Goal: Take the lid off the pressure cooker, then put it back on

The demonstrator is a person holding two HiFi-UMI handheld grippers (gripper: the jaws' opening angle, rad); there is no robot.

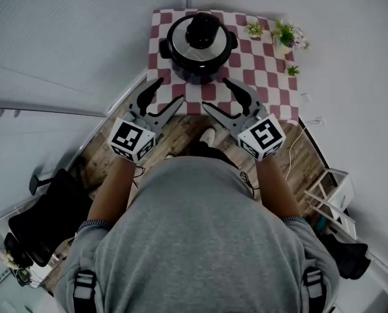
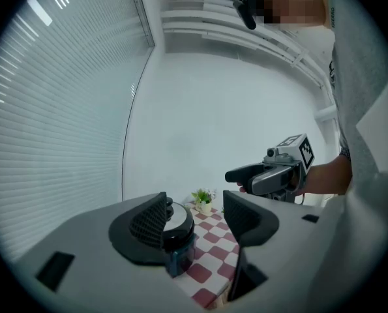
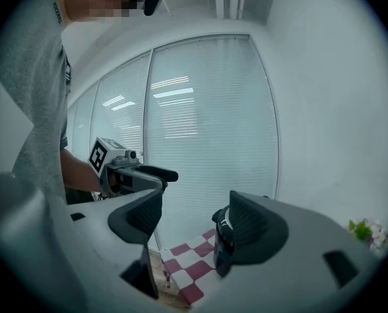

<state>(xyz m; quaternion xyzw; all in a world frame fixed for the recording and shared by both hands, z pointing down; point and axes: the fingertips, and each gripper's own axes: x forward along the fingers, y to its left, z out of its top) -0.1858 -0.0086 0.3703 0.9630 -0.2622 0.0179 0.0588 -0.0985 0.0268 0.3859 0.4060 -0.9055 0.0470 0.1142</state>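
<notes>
My left gripper [image 1: 167,91] and right gripper [image 1: 216,94] hover empty, jaws apart, at the table's [image 1: 259,77] near edge; the lid [image 1: 201,32] sits on the cooker [image 1: 195,67], not yet lifted; next I must flank and clamp it.

At upper centre, a checked-cloth table [image 1: 262,77] is occupied by a pressure cooker [image 1: 200,47], left, and small plants [image 1: 285,36], right.

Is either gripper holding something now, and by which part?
Nothing is held. The left gripper and right gripper are both open, short of the pressure cooker.
</notes>
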